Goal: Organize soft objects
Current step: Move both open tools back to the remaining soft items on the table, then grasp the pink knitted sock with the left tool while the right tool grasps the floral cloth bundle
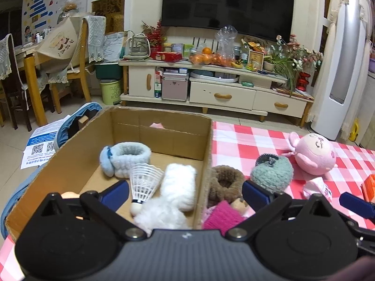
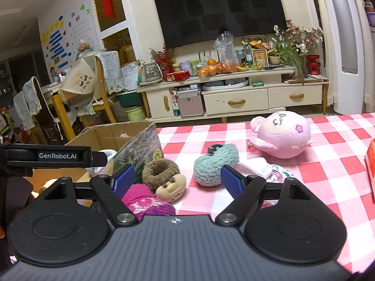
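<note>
An open cardboard box (image 1: 206,140) stands at the left end of the red-checked table (image 1: 246,140). Inside it lie a pale blue fuzzy band (image 1: 124,159), a white shuttlecock (image 1: 143,182) and a white fluffy piece (image 1: 175,192). My left gripper (image 1: 185,194) hangs open over the box's near right corner, its pads touching nothing. Right of the box lie a brown fuzzy ring with a face (image 2: 161,175), a magenta sock (image 2: 145,201), a teal fluffy piece (image 2: 215,164), a white cloth (image 2: 264,168) and a pink plush doll (image 2: 281,135). My right gripper (image 2: 178,182) is open and empty above the brown ring.
An orange packet (image 2: 371,164) sits at the table's right edge. A TV stand (image 1: 211,89) crowded with items faces the table across the floor. Wooden chairs (image 1: 79,70) stand at the far left. Papers (image 1: 39,145) and blue cloth lie on the floor beside the box.
</note>
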Motion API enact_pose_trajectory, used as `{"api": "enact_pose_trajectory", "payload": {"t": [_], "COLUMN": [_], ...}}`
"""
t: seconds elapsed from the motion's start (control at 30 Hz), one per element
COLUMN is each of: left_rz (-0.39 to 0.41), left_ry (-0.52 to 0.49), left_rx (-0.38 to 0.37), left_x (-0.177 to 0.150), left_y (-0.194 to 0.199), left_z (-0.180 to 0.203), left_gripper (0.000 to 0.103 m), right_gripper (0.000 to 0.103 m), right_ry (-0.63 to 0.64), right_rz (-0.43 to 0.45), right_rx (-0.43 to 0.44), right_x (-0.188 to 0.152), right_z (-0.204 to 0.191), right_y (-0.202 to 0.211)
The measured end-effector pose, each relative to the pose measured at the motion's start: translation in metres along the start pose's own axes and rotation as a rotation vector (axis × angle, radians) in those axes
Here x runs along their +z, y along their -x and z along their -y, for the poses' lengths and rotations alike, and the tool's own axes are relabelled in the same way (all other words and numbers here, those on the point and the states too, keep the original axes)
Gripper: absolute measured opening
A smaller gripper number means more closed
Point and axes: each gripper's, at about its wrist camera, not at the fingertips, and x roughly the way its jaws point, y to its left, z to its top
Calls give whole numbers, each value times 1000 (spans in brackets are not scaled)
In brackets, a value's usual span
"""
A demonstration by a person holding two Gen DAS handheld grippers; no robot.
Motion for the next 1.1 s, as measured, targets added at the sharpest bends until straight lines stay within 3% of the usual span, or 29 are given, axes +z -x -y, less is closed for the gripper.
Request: {"api": "enact_pose_trajectory", "payload": {"t": [1.1], "left_rz": [-34], "left_ry": [-188], "left_rx": [-81], "left_x": [-27], "left_y": [0], "left_z": [77], "left_gripper": [102], "right_gripper": [103], "right_ry": [-128], "right_rz": [61], "right_rx": [-178], "right_x": [-8], "right_z": [57], "right_y": [27]}}
